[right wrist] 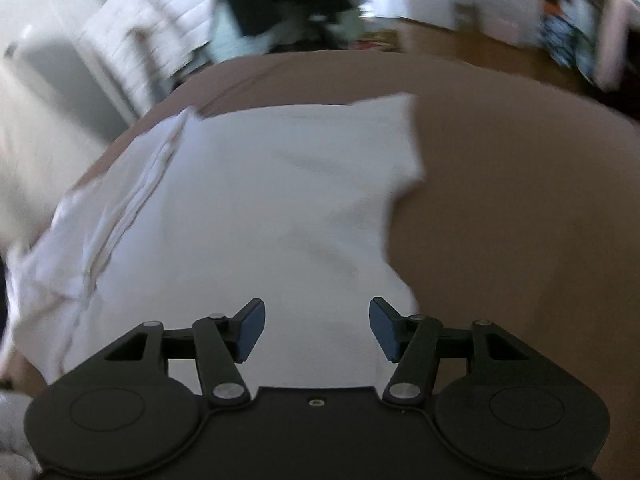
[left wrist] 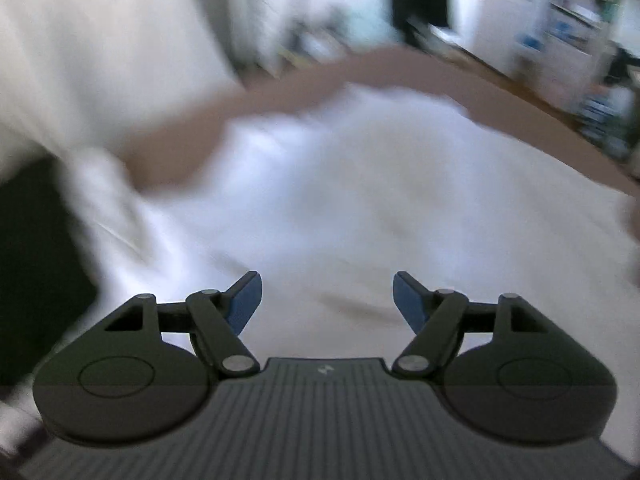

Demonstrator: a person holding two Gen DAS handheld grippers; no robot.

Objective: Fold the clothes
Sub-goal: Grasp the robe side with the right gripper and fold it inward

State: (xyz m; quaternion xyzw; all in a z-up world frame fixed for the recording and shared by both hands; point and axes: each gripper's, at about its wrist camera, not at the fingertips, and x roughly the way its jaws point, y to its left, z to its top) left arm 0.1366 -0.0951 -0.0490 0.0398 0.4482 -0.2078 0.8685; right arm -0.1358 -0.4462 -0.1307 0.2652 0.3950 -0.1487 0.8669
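A white garment (left wrist: 340, 184) lies spread over a brown surface (left wrist: 400, 68); the left wrist view is blurred by motion. My left gripper (left wrist: 327, 300) hovers above the cloth, open, with nothing between its blue pads (left wrist: 244, 304). In the right wrist view the same white garment (right wrist: 248, 208) lies flat, with a bunched, folded strip (right wrist: 132, 200) along its left side and a ragged edge on its right. My right gripper (right wrist: 317, 328) hangs over the garment's near part, open and empty.
The brown surface (right wrist: 520, 208) stretches bare to the right of the cloth. A dark block (left wrist: 36, 264) sits at the left edge of the left wrist view. White furniture (right wrist: 132, 44) and cluttered shelves (left wrist: 580, 20) stand blurred beyond the far edge.
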